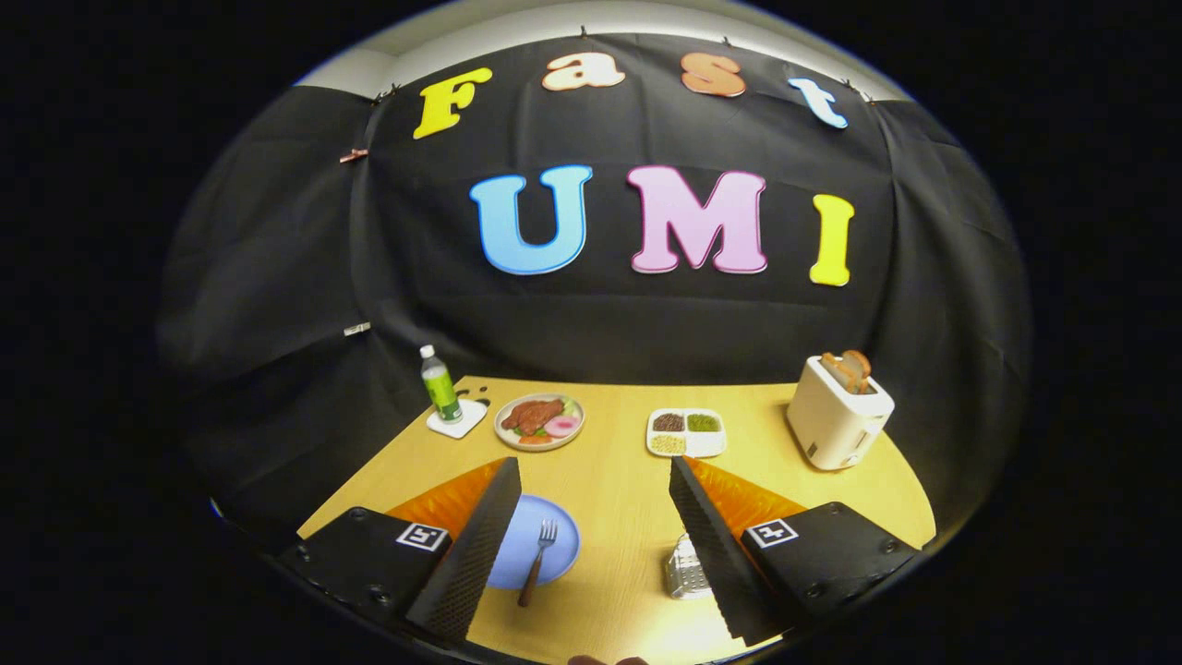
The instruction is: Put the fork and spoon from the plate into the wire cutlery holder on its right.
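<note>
A blue plate lies on the wooden table, partly hidden behind the left finger. A fork with a dark handle rests on the plate, tines pointing away from me. The wire cutlery holder stands to the plate's right, half covered by the right finger. My gripper hovers above the table with its fingers spread wide and nothing between them. The plate and holder sit low between the two fingers.
Beyond the fingers are a plate of food, a green bottle on a white coaster, a white divided dish and a white toaster with bread at the far right.
</note>
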`<action>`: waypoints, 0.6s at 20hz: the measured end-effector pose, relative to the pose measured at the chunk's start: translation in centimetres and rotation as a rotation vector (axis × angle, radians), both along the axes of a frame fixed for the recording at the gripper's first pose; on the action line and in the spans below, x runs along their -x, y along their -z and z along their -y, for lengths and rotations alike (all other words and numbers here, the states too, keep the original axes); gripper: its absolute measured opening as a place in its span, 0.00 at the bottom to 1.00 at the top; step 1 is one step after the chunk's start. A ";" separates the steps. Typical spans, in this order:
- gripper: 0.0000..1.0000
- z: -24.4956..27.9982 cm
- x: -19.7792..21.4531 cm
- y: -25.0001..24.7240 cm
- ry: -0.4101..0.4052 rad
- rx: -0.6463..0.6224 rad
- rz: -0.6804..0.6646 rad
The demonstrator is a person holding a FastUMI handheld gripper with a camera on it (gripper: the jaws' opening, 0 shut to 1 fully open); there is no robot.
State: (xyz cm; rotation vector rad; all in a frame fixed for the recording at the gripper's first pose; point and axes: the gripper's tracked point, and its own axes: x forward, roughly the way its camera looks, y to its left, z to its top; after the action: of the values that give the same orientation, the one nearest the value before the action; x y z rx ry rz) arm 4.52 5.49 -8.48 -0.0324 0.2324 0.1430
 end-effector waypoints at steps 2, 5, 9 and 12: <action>1.00 -1.4 -1.0 2.5 -0.026 0.013 -0.073; 1.00 -3.6 -1.9 6.5 -0.073 0.027 -0.190; 1.00 -5.5 -2.6 12.6 -0.109 0.072 -0.340; 1.00 -6.7 -2.7 16.3 -0.143 0.124 -0.415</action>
State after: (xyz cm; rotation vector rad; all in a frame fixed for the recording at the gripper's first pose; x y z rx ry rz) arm 7.23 12.22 -24.80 -0.1438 0.6538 0.2772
